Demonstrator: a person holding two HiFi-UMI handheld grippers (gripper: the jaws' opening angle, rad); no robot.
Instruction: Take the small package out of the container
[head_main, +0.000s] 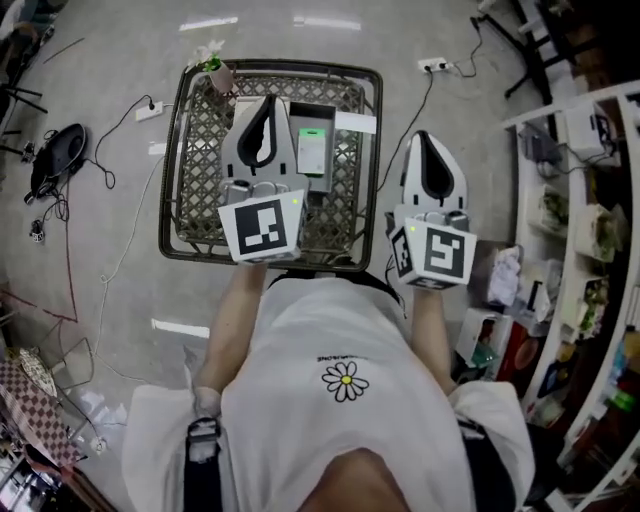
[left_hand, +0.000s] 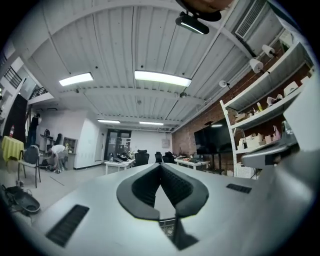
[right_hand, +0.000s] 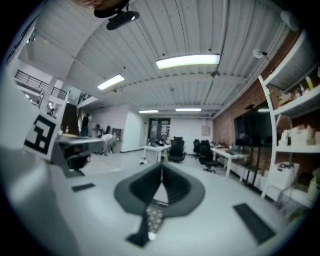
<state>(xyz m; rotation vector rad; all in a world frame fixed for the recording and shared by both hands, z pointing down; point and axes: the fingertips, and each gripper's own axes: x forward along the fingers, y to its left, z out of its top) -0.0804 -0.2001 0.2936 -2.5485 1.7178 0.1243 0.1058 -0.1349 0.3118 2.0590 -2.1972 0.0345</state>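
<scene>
In the head view a dark wire-mesh container (head_main: 172, 150) stands on the floor in front of me. A small white package with a green label (head_main: 313, 150) lies inside it, toward the far right. My left gripper (head_main: 268, 102) hovers over the container just left of the package, shut and empty. My right gripper (head_main: 426, 138) is held outside the container's right rim, also shut with nothing in it. Both gripper views look out across the room. The left gripper (left_hand: 160, 165) and the right gripper (right_hand: 161, 165) each show their pads meeting at the tips.
A pink pot with a plant (head_main: 217, 73) sits at the container's far left corner. Power strips (head_main: 437, 65) and cables lie on the floor. A white shelving unit (head_main: 585, 230) full of goods stands on the right. Desks and office chairs (right_hand: 176, 148) fill the room beyond.
</scene>
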